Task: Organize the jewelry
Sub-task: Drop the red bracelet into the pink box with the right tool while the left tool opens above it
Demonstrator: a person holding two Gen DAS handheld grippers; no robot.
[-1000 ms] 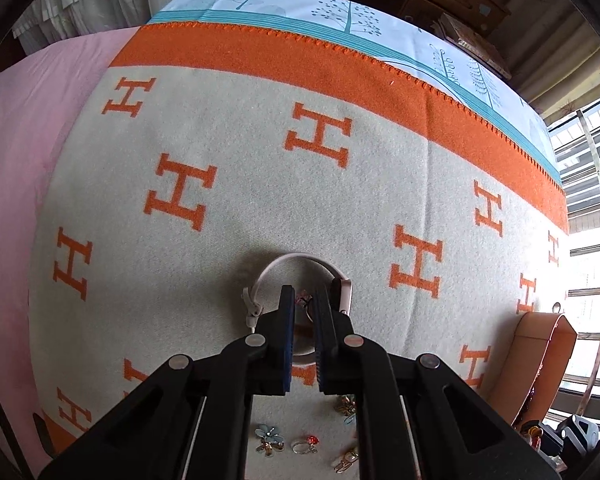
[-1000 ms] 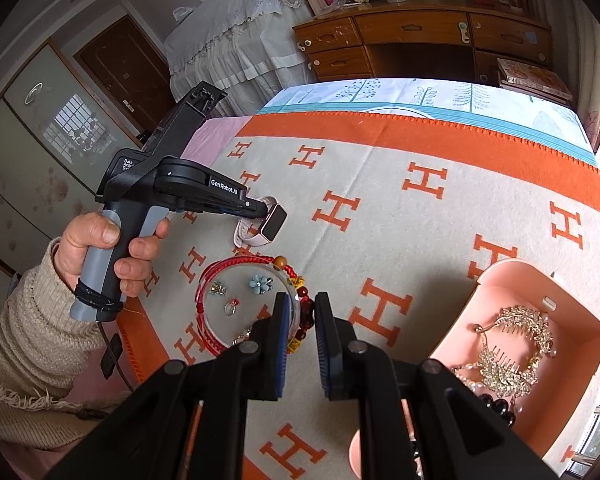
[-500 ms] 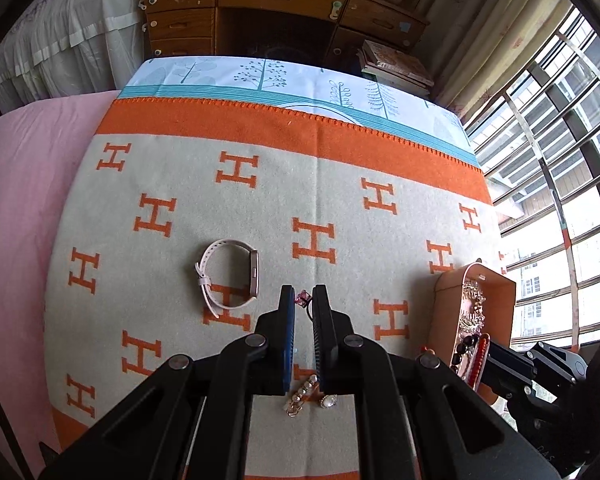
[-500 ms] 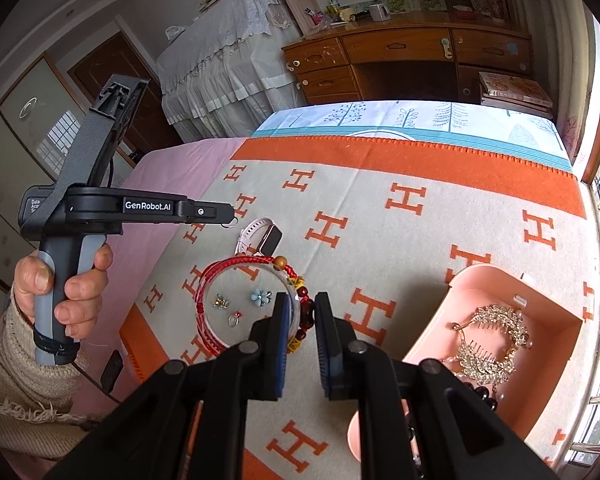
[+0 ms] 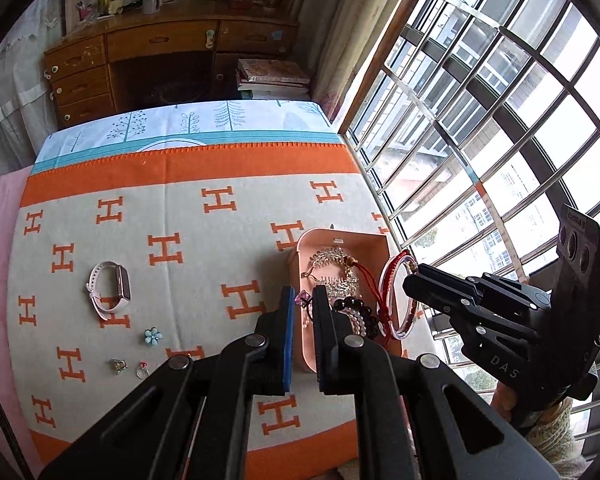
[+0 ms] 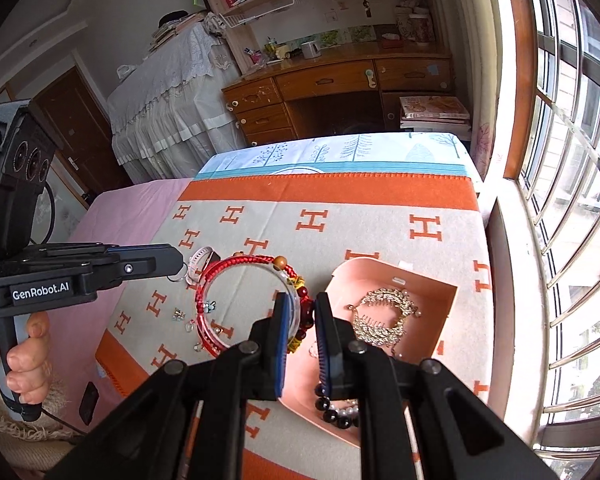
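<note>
Jewelry sits split between the salmon-pink plastic tray and the orange-and-cream H-patterned blanket. Through my left wrist camera, my left gripper pinches a small ring with a pink stone above the tray; a white-strapped smartwatch lies at nine o'clock. Through my right wrist camera, my right gripper clamps a red corded beaded bracelet, tray at three o'clock.
</note>
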